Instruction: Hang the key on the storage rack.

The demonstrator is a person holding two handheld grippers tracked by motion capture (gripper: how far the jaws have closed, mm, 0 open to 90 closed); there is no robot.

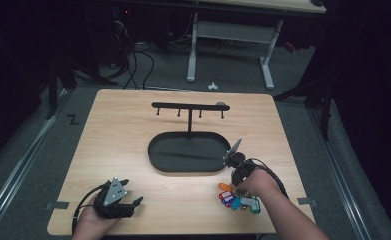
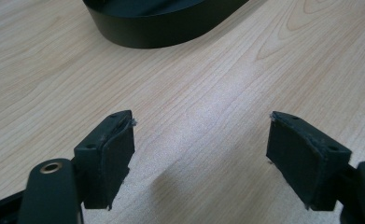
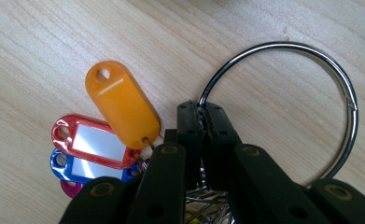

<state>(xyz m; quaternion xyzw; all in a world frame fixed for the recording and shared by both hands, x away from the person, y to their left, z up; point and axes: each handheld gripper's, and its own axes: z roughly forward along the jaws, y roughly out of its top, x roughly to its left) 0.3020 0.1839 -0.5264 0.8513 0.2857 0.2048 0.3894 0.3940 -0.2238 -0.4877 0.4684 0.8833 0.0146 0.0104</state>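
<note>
While the left hand-held gripper [image 2: 201, 154] gapes empty, the right hand-held gripper [image 3: 203, 119] pinches the key ring [image 3: 311, 60]

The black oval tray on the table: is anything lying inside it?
The oval tray looks empty apart from the post of the black hook rack rising from its far side. Its dark floor could hide something small. The right gripper covers part of its right rim.

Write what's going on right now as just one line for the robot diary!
left claw: open, over bare table | right claw: shut on key ring | tags: hanging on ring | hook stand: empty
</note>
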